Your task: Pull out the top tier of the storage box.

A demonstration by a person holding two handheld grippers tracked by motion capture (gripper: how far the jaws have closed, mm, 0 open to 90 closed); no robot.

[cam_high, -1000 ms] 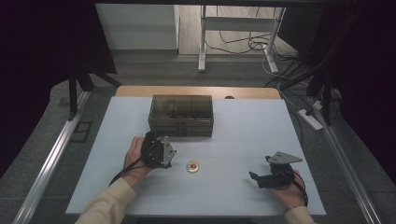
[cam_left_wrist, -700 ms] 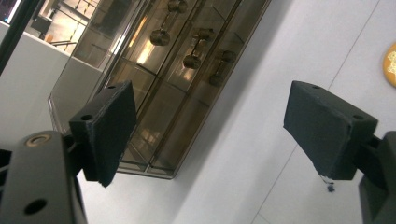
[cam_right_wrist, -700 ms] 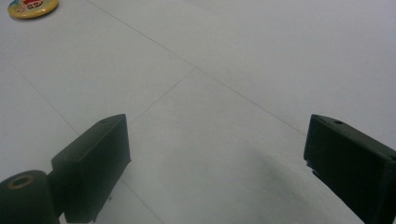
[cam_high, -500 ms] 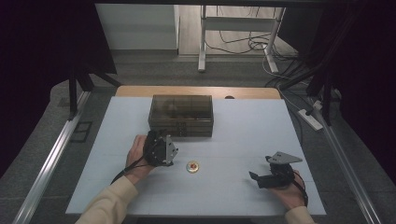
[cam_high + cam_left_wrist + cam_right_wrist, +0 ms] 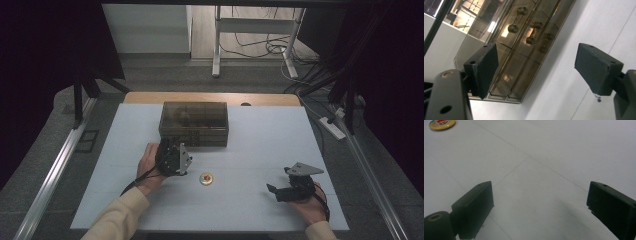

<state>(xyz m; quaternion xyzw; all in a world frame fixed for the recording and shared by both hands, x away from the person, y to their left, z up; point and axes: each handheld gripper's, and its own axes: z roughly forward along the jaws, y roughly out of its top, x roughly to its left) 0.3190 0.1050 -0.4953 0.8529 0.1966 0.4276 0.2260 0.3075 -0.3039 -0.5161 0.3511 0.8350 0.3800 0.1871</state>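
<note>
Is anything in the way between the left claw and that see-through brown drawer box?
No, nothing visible blocks it. The left claw is open and aimed at the drawer box, with bare white table between. The little round badge lies off to the side, nearer the person.

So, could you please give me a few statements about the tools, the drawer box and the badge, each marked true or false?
1. The left tool has its jaws apart with nothing between them. True.
2. The right tool is shut on the round badge. False: its jaws are open and the badge lies apart from it on the table.
3. The brown see-through drawer box stands at the far middle of the table. True.
4. The badge lies inside the drawer box. False: it lies on the table in front of the box, between the two tools.
5. The left tool faces the drawer box. True.
</note>
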